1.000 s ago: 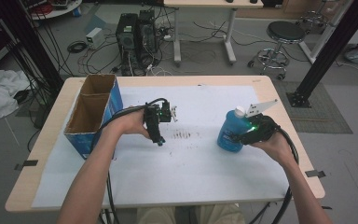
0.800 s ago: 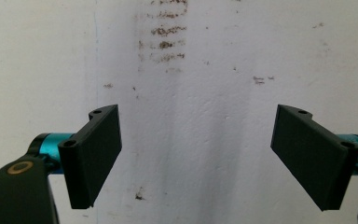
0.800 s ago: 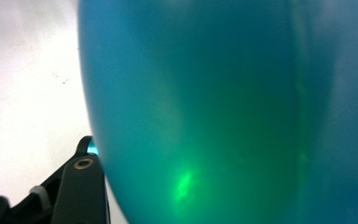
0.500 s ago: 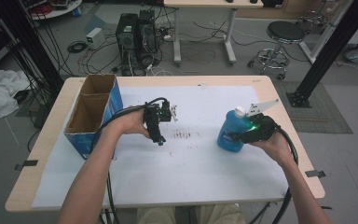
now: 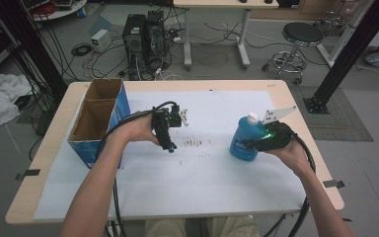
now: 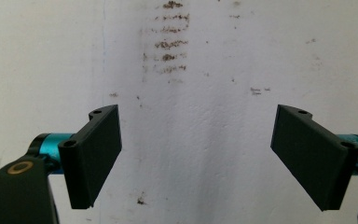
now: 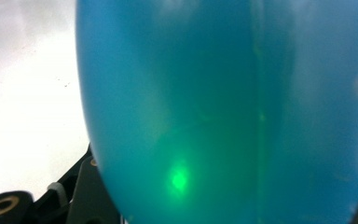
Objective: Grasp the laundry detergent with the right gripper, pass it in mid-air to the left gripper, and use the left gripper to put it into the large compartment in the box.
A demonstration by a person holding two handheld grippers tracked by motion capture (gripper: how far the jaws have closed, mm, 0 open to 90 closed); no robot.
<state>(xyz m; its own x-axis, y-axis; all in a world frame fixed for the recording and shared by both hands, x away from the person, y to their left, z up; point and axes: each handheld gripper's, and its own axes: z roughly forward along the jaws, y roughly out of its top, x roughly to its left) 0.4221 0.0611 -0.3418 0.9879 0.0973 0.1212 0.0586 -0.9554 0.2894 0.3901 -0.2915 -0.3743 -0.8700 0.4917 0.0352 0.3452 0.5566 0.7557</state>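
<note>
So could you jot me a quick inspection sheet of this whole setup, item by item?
Surface: wooden table under a white sheet, with dark smudges.
Job's things: blue bottle, upright, white cap; open cardboard box at the left edge.
Clutter: nothing seen.
Tools: left tool open over the sheet, holding nothing; right tool against the bottle, grip cannot be told.
Cables: black cable loops from the left tool.
Surroundings: computer towers, stool, floor wires.
</note>
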